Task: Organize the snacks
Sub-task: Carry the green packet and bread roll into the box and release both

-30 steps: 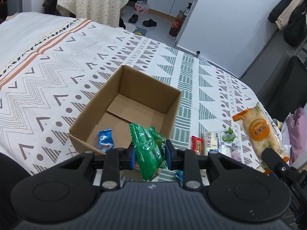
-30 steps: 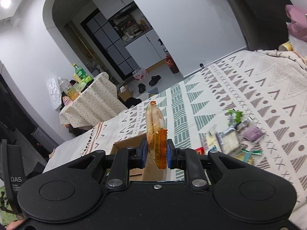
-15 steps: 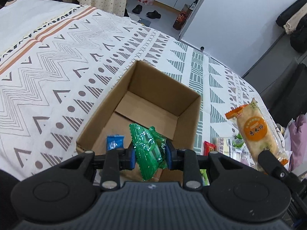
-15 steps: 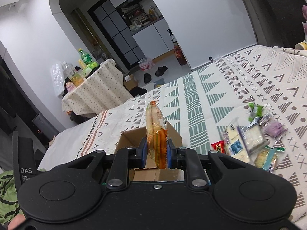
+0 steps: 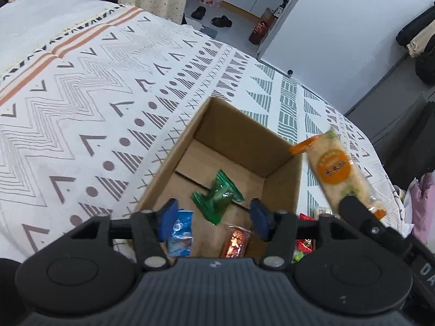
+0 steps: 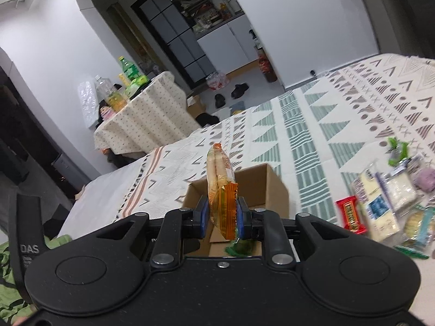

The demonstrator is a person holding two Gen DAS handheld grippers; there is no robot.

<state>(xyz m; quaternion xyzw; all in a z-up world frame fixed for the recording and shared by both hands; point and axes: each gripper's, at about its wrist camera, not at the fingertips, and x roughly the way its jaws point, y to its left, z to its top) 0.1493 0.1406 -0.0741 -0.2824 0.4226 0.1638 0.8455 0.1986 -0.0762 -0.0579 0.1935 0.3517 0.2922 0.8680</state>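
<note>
Cardboard box [image 5: 282,174] sits open on the patterned bedspread [image 5: 89,114], and everything else is placed around it. Inside it lie a green packet [image 5: 217,197] near the middle of the floor, a blue packet [image 5: 180,233] by the near left wall and a red-orange packet [image 5: 236,241] by the near edge. Above the box's near edge the left gripper [image 5: 213,218] hangs with its blue pads spread wide and nothing between them. Over the box's right wall the right gripper [image 6: 222,215] pinches the lower end of an orange-and-cream cracker pack [image 5: 337,168], which stands upright from the pads. On the bedspread to the right of the box lies a loose heap of other snacks [image 6: 386,198], with a small red bar [image 6: 350,213] nearest the box. Beyond the box, past the bed's edge, stands a cloth-draped table [image 6: 146,119].
</note>
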